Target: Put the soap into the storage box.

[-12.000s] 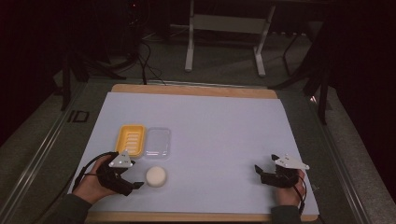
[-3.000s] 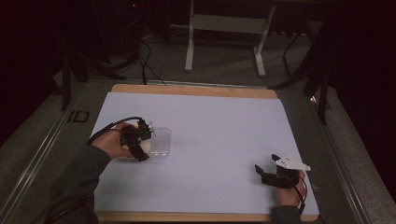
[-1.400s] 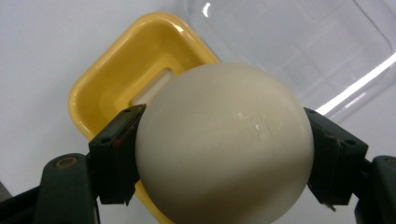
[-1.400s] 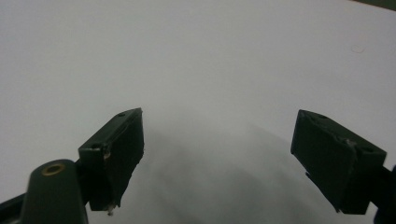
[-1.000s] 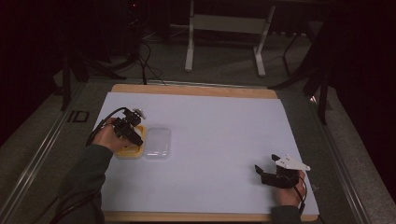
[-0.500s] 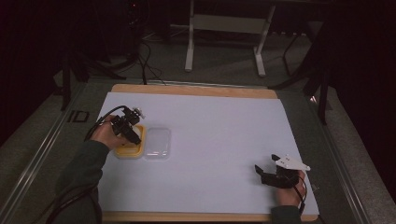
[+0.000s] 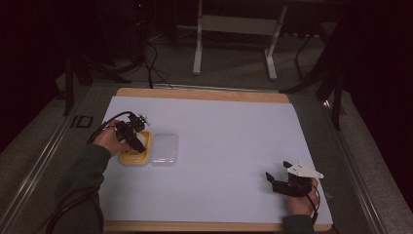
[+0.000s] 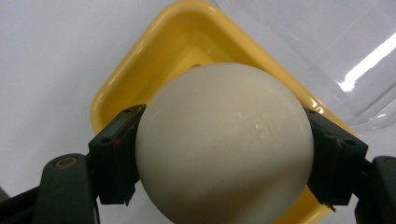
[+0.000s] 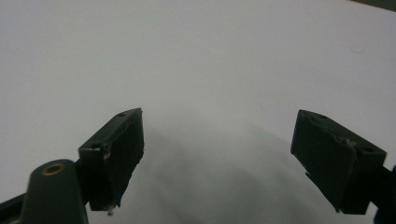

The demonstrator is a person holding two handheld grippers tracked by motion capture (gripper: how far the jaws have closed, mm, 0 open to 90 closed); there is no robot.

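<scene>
Left gripper is clamping a white ball, one black pad pressing on each side of it. Ball is hanging right over the yellow tray; can't tell from the left gripper view whether it's touching the tray floor. In the high view the same left gripper is sitting over the yellow tray, jaws pointing down toward it, ball hidden under the tool, cable looping back over the person's left hand.

Right gripper is standing wide, nothing between the jaws, just bare white table sheet under them. High view is showing the right gripper resting low near the front right corner, grey three-cornered plate on top, right hand behind it, well apart from the tray.

Clear lid is lying flat just beside the tray, on its right side, edges touching or nearly so. Its glossy corner is also showing at the upper right of the left gripper view.

White sheet is covering a wooden board whose edge is showing at the far side. Dark floor and a grey stand are sitting beyond the table.
</scene>
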